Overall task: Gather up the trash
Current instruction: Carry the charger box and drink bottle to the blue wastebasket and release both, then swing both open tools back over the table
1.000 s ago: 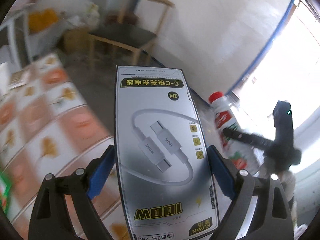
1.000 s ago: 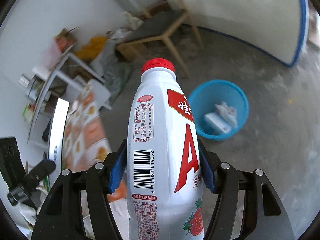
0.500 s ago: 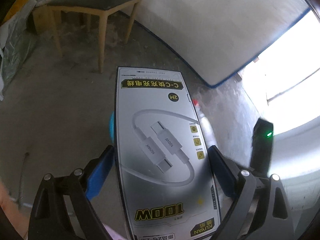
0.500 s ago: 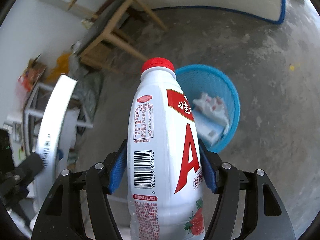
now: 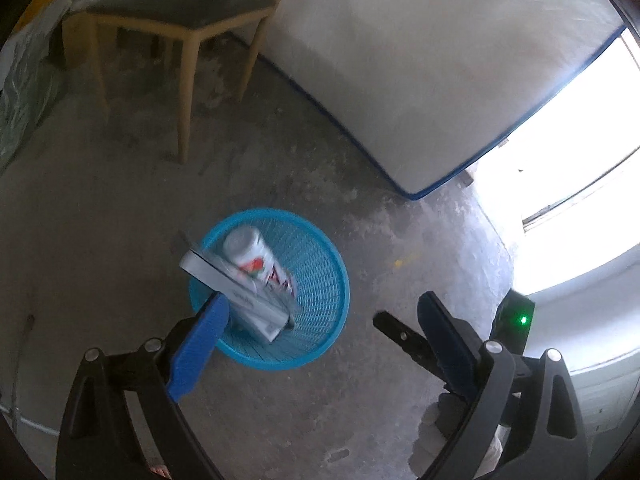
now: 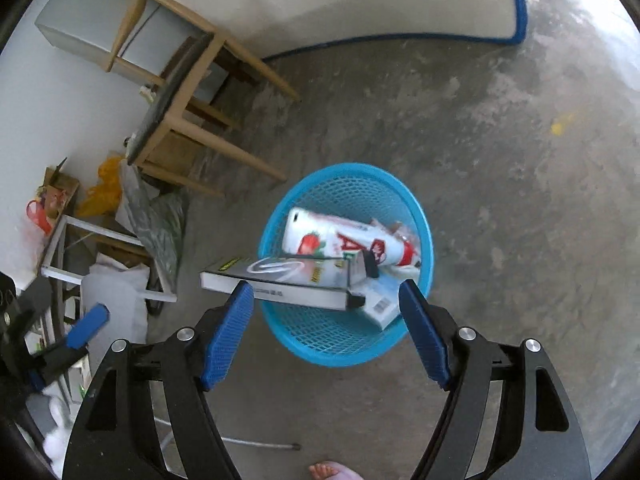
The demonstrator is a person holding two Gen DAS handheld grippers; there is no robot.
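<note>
Both tools gape empty; strawberry-printed bottle (image 6: pixel 344 240) with red "A" and cable box (image 6: pixel 280 280) at blue basket (image 6: pixel 340 344)

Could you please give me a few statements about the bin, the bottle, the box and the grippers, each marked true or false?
1. The bottle lies in the blue bin. True.
2. The cable box lies flat on the floor beside the bin. False: it is over the bin's rim, one end sticking out.
3. The right gripper grips the bottle. False: its jaws are open and empty.
4. The left gripper holds nothing. True.
5. The chair lies tipped over. False: it stands upright.
</note>
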